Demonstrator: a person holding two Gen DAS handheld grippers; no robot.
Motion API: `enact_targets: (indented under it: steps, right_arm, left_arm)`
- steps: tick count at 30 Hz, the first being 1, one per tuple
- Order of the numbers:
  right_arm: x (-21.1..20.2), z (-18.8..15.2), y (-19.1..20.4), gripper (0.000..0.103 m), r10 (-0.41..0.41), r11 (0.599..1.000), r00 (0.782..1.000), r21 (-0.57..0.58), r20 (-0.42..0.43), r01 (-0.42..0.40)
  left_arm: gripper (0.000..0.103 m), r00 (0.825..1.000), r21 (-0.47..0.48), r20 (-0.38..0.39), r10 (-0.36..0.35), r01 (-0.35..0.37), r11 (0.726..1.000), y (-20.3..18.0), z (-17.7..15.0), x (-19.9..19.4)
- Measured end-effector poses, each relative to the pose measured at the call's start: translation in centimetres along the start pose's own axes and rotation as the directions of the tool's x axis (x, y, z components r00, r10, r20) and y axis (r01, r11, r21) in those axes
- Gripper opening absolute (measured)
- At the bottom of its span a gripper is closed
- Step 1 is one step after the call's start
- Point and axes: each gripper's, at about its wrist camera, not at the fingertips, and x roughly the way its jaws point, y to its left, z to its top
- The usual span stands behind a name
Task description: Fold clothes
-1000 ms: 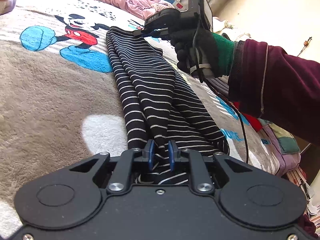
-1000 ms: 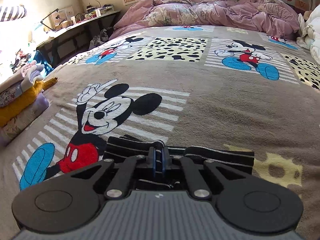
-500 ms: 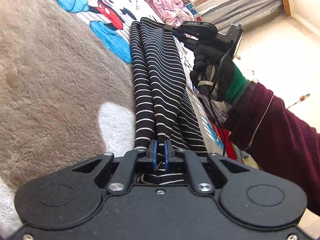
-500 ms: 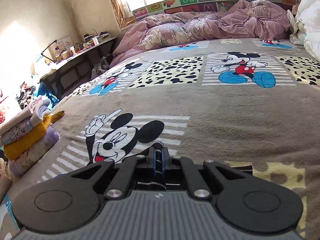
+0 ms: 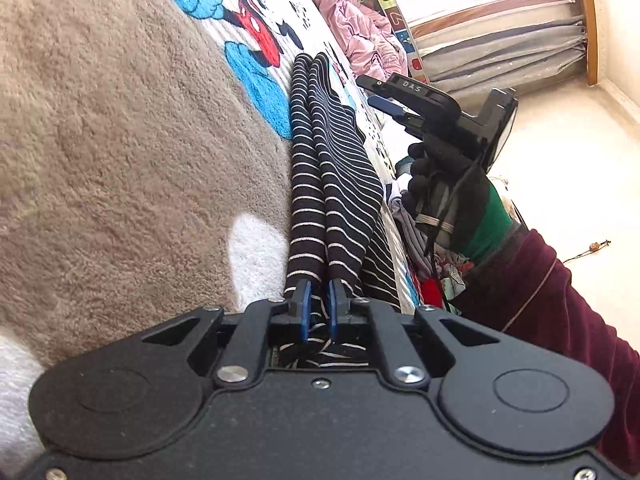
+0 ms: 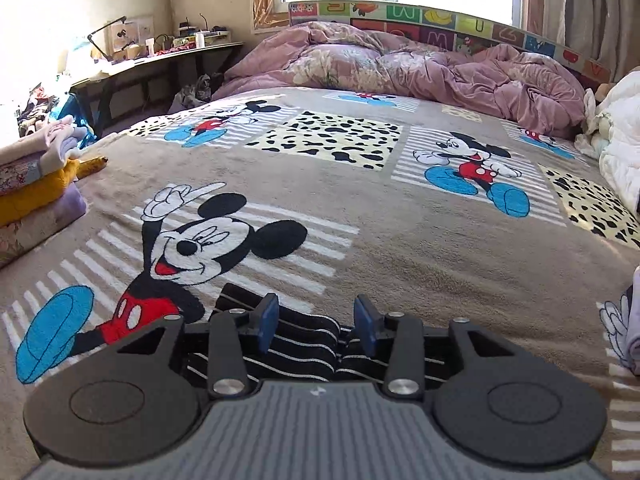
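The striped garment (image 5: pixel 332 184), black with thin pale lines, lies as a long folded strip on the cartoon-print blanket (image 5: pixel 120 140) that covers the bed. The left gripper (image 5: pixel 318 312) has its jaws closed tight on the near end of the strip. The right gripper (image 6: pixel 316 322), held by a gloved hand (image 5: pixel 448 196), is opening its jaws; the far end of the garment lies below and between them, but the blue pads (image 6: pixel 268 320) no longer press it.
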Motion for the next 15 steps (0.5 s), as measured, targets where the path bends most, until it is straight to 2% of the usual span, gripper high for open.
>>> enact_targets:
  steps: [5,9,11,15]
  right_arm:
    - [-1.3,-0.7,3.1,0.042,0.094,0.991,0.992,-0.091,-0.087,-0.101]
    - [0.4,-1.5,6.7,0.042,0.067,0.978,0.985,-0.184,-0.158,-0.096]
    - [1.5,-1.5,7.7,0.042,0.042,0.976,0.985,-0.206,-0.169,-0.077]
    - [3.8,-1.2,7.7,0.039,0.01,0.985,0.979,-0.169,-0.202,-0.045]
  left_arm:
    - [0.005,1.0,0.024,0.0,0.001,-0.001,1.0,-0.7,-0.4,0.3]
    - [0.007,0.999,0.137,0.014,0.038,-0.039,0.99,-2.3,-0.9,0.5]
    - [0.01,0.997,0.253,0.038,0.073,-0.08,0.964,-3.6,-1.5,0.4]
    - [0.02,0.997,0.333,0.03,0.076,-0.082,0.939,-4.5,-2.3,0.5]
